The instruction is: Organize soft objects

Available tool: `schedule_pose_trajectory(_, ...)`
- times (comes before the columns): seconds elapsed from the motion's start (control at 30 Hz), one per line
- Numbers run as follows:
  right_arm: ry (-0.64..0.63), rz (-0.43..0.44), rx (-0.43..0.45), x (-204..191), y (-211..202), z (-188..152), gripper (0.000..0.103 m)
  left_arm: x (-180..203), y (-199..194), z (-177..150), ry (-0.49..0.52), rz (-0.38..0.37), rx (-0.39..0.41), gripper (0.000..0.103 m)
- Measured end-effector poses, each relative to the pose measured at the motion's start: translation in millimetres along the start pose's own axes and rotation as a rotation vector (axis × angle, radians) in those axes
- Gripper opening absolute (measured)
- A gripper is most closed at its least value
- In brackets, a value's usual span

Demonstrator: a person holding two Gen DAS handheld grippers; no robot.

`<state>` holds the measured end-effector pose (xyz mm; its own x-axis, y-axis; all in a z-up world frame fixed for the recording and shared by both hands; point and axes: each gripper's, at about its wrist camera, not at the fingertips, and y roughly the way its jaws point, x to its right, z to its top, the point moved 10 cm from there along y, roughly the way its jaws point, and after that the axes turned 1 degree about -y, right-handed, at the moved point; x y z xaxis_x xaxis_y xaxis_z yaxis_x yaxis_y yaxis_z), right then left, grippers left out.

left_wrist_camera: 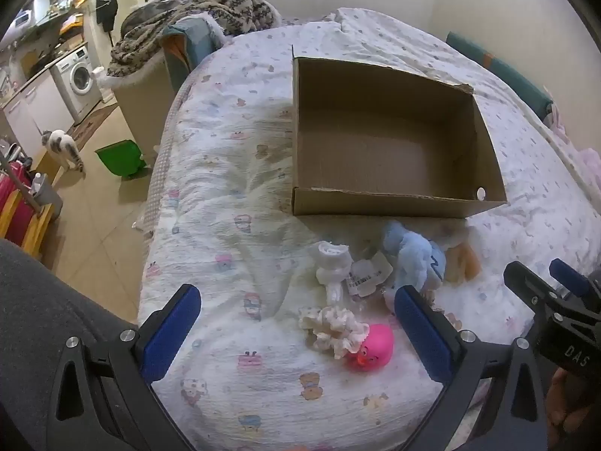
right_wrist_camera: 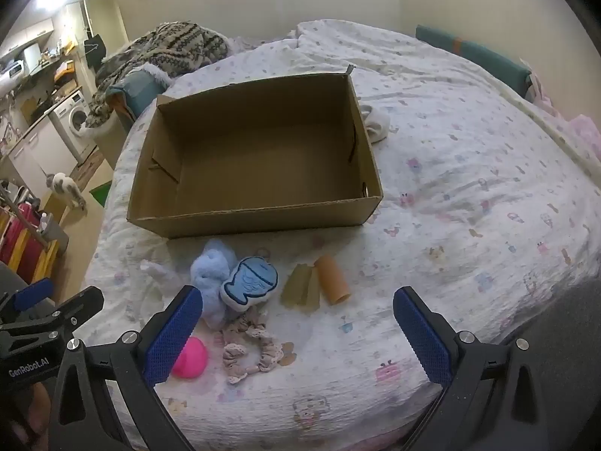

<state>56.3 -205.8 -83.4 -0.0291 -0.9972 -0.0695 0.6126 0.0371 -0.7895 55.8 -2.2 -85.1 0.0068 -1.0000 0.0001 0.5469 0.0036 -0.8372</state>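
Both tongs hang above the near edge of the bed (right_wrist_camera: 469, 173), pointed down at it, and both stand wide with nothing between the pads: left tongs (left_wrist_camera: 298, 323), right tongs (right_wrist_camera: 298, 323). The box (right_wrist_camera: 259, 221) sits open toward the middle of the bed and appears empty apart from a small white disc by one corner. The soft things lie in a loose cluster between the box and the near edge: blue plush (right_wrist_camera: 210, 274), fish pillow (right_wrist_camera: 249, 282), scrunchie (right_wrist_camera: 248, 349), pink duck (left_wrist_camera: 372, 345), white sock (left_wrist_camera: 332, 263), two sponges (right_wrist_camera: 315, 285). Another white sock (right_wrist_camera: 375, 124) lies just beside the box's far right side. Judgement: sorting has not begun; this is the approach to a first pick. The next move calls for lowering one pair of tongs over a single item, closing, then carrying it into the box.
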Motion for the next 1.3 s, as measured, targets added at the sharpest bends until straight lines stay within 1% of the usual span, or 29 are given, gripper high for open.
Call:
schedule_pose_trajectory(0.03, 0.000, 0.005, 0.002, -0.4, -0.1, 0.1, 0.103, 1.4, 0.7, 0.0, -0.001, 0.000, -0.002, 0.103)
schedule_pose_trajectory(0.07, 0.001, 0.005, 0.001, -0.3, -0.1, 0.0, 0.103, -5.4, -0.7, -0.1, -0.030, -0.040, 0.005, 0.103)
schedule_pose_trajectory(0.23, -0.001, 0.003, -0.003, -0.2, 0.2, -0.3, 0.103, -13.0, -0.6, -0.7, -0.033, -0.043, 0.003, 0.103)
schedule_pose_trajectory(0.3, 0.001, 0.006, -0.002, -0.3, 0.1, -0.1, 0.103, -5.7, -0.5, -0.1, -0.031, -0.027, -0.001, 0.103)
schedule_pose_trajectory(1.3, 0.001, 0.011, -0.015, -0.5, -0.5, -1.6, 0.103, -4.2, 0.0, -1.6, -0.031, -0.034, -0.007, 0.103)
